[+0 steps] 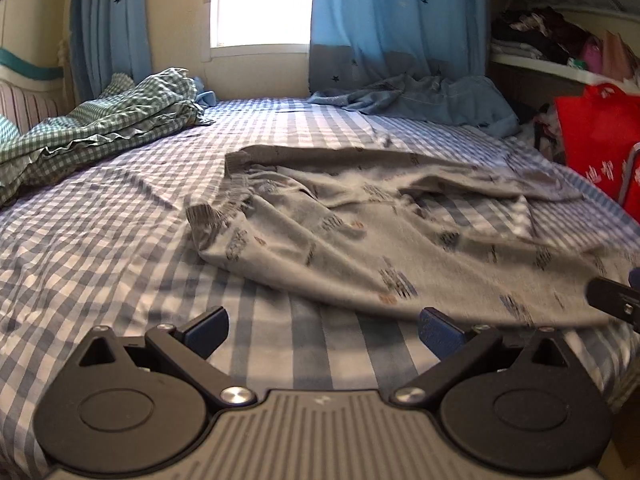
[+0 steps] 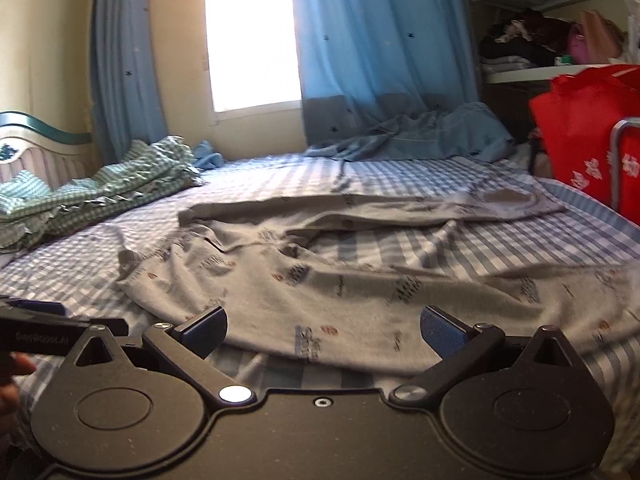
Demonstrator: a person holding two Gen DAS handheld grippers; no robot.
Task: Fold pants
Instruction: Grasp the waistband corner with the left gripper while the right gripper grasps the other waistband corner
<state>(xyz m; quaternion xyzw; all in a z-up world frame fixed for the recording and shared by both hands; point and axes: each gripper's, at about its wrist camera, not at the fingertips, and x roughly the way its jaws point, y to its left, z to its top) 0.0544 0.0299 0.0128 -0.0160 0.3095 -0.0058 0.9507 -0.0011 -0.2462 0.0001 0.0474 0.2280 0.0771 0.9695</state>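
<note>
Grey patterned pants (image 1: 360, 240) lie rumpled on the blue checked bed sheet (image 1: 100, 240), waistband to the left, legs running right. They also show in the right wrist view (image 2: 340, 280). My left gripper (image 1: 322, 330) is open and empty, just short of the pants' near edge. My right gripper (image 2: 322, 330) is open and empty, its fingertips over the near edge of the pants. The right gripper's tip shows at the right edge of the left wrist view (image 1: 616, 300); the left gripper shows at the left of the right wrist view (image 2: 48, 326).
A green checked blanket (image 1: 100, 128) is heaped at the back left. Blue denim clothing (image 1: 432, 96) lies at the back by the curtain. A red bag (image 1: 600, 140) stands off the bed's right side, below shelves (image 2: 540, 72) of clothes.
</note>
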